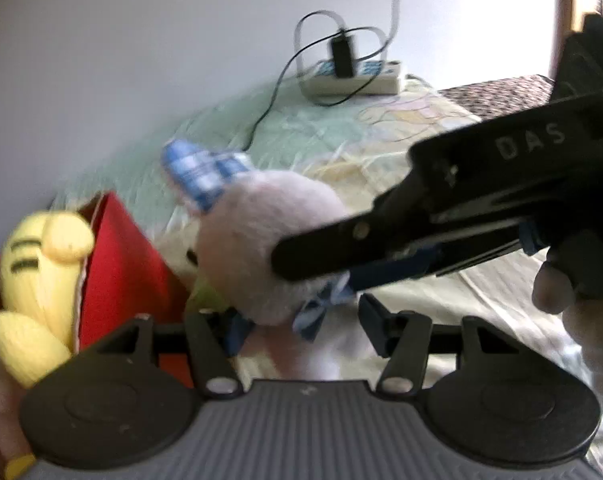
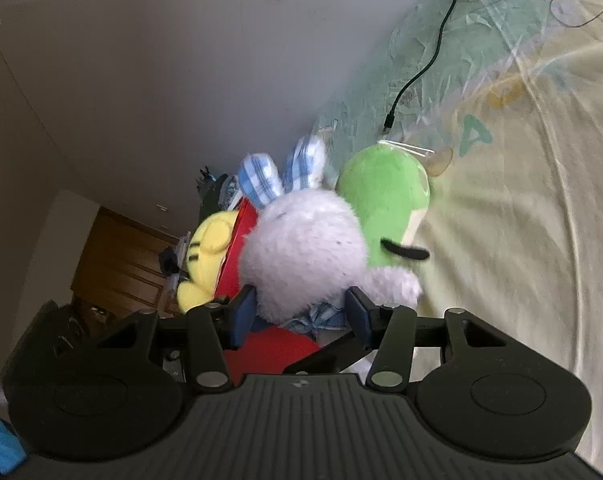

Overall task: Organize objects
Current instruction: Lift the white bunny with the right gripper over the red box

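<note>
Right claw: right gripper (image 2: 299, 306) is partly closed around the white bunny plush (image 2: 301, 252). Its fur bulges past both pads, so I read it as gripped low on the body.
Right claw, from left cam: it comes in from 3 o'clock, with one black finger lying across the front of the bunny.
Left claw: left gripper (image 1: 305, 320) has its jaws apart and isn't holding anything. The bunny's underside and blue bow dip into the gap. The 9 o'clock pad is against the plush and the 3 o'clock pad is clear of it.
Bunny: dead centre in both cams, with its gingham ears pointing to 11–12 o'clock. I can't tell if it rests on anything.
Red box (image 1: 117, 248): at 9 o'clock of the bunny and just beside it. One red wall is touching the fur in the right cam.
Yellow plush (image 1: 41, 264): sits in the red box, at 9 o'clock in my left cam.
Green plush (image 2: 385, 200): lies on the bedsheet (image 2: 521, 240), at 2 o'clock of the bunny and touching it.
Power strip (image 1: 357, 76): at 12 o'clock against the wall, well apart from the toys, with a black charger plugged in.
Cable (image 2: 433, 52): runs across the sheet, and its loose end is near the top of the green plush.
Hand (image 1: 549, 292): a fingertip shows at 3 o'clock, under the right gripper's body.
Image: my left cam is motion-blurred.
</note>
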